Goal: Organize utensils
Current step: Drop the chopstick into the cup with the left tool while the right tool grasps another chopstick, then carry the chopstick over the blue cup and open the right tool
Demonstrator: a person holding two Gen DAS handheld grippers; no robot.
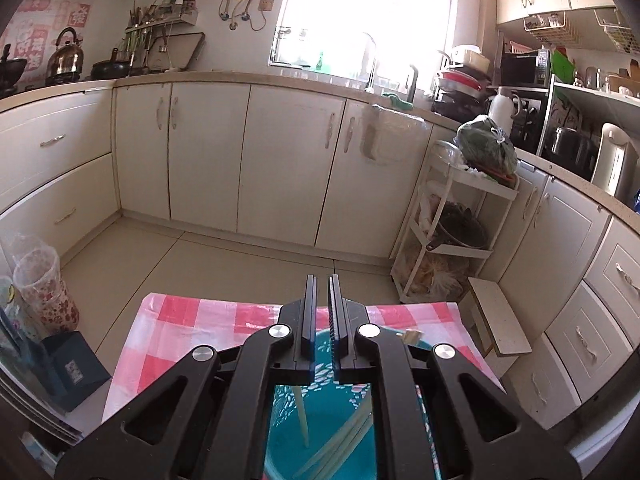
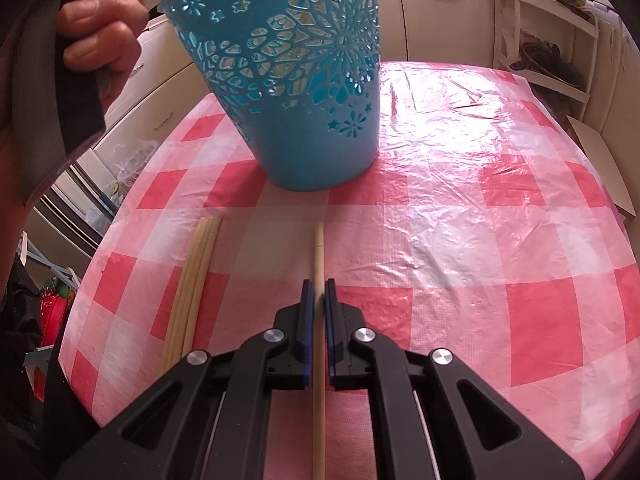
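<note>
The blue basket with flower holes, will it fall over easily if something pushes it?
Probably, yes. The blue basket is tall, with a base narrower than its rim, so a push near the top could tip it. Its walls look like thin cut-out plastic, so it is likely light. The shiny tablecloth under it may also let it slide.

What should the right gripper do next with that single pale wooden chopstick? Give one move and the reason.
Probably lift the pale wooden chopstick and carry it to the blue cut-out plastic basket: the right gripper is shut on it low over the pink checked tablecloth, and chopsticks already lie inside the basket.
</note>
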